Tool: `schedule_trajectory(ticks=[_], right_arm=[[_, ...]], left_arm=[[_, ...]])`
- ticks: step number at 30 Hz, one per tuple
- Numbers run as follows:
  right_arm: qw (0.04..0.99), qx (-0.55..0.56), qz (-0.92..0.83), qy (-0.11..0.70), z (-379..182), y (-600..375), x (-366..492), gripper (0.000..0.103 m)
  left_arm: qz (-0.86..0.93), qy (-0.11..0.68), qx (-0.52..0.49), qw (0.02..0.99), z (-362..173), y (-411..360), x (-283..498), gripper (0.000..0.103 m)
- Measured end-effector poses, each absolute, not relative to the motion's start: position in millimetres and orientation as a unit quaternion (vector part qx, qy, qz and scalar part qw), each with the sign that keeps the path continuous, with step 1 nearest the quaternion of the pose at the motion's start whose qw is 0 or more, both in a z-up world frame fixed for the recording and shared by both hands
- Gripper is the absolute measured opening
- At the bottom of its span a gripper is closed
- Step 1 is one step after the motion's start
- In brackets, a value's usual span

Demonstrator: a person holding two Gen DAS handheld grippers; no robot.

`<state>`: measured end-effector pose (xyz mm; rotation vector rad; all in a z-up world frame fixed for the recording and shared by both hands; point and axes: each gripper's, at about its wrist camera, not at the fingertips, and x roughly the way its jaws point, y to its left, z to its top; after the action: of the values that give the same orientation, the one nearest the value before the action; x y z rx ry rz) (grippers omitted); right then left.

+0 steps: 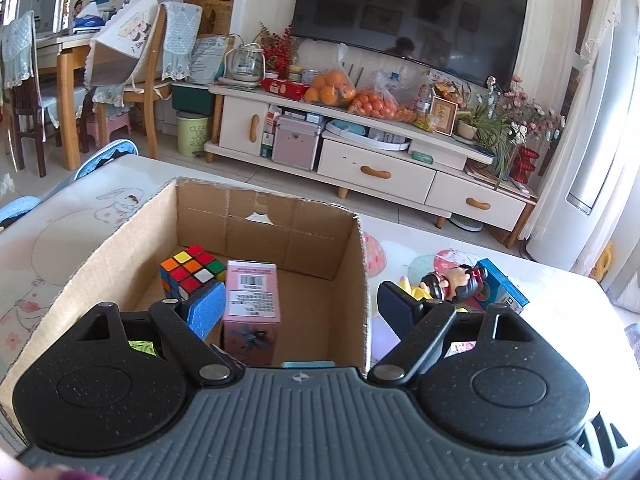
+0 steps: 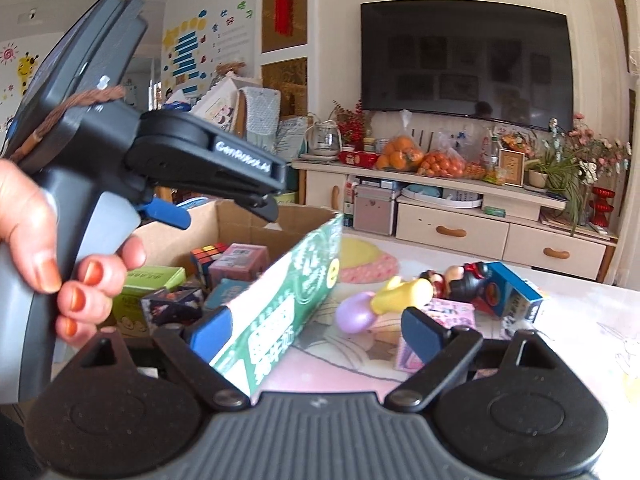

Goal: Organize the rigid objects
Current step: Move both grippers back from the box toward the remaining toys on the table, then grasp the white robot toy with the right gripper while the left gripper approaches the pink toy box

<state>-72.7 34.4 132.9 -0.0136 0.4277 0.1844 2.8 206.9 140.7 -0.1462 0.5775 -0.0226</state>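
Note:
A cardboard box (image 1: 312, 220) stands on the table and holds a Rubik's cube (image 1: 190, 272), an upright pink carton (image 1: 251, 304) and other small boxes (image 2: 152, 284). My left gripper (image 1: 304, 304) hovers over the box's near right corner, open and empty. It also shows in the right wrist view (image 2: 224, 196), held by a hand. My right gripper (image 2: 316, 332) is open wide. A long green box (image 2: 288, 300) leans against its left finger (image 2: 210, 334), tilted toward the cardboard box. A doll figure (image 2: 404, 292), a blue carton (image 2: 512, 296) and a pink carton (image 2: 444, 316) lie on the table to the right.
The table has a pastel cartoon cloth (image 1: 60, 248). Beyond it stand a TV cabinet (image 1: 376, 164) with bags of oranges (image 1: 332, 86), a wall TV (image 1: 408, 16) and dining chairs (image 1: 148, 92) at the far left.

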Motion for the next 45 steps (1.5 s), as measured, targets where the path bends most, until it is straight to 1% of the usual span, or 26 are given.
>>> schedule_trajectory(ticks=[5,7,16,22,27,32,41,45], right_arm=[[0.975,0.0,0.075,0.208,132.0,15.4,-72.5,0.092],[0.976,0.004,0.066,0.209,130.8,8.4,-72.2,0.094],[0.976,0.027,0.011,0.217,121.2,-37.9,-66.1,0.097],[0.969,0.042,-0.038,0.24,106.5,-74.5,-56.2,0.097],[0.963,0.047,-0.073,0.257,91.6,-98.8,-44.6,0.097],[0.959,0.012,-0.084,0.271,76.5,-110.0,-28.0,0.097],[0.951,-0.018,-0.041,0.305,60.7,-116.4,-2.0,0.097],[0.948,-0.028,-0.033,0.315,55.3,-120.4,5.8,0.097]], left_arm=[[-0.019,0.282,-0.065,0.957,140.4,207.9,2.9,0.103],[-0.024,0.281,-0.06,0.958,139.7,206.9,2.8,0.103],[-0.049,0.282,-0.028,0.958,134.7,200.4,4.7,0.103],[-0.07,0.27,0.013,0.96,130.1,189.0,-2.0,0.103],[-0.091,0.271,0.017,0.958,122.5,181.0,-8.0,0.103],[-0.12,0.294,0.011,0.948,112.8,171.1,-8.1,0.103],[-0.132,0.348,-0.018,0.928,94.8,159.0,3.7,0.103],[-0.126,0.36,-0.022,0.924,87.9,152.5,6.6,0.103]])
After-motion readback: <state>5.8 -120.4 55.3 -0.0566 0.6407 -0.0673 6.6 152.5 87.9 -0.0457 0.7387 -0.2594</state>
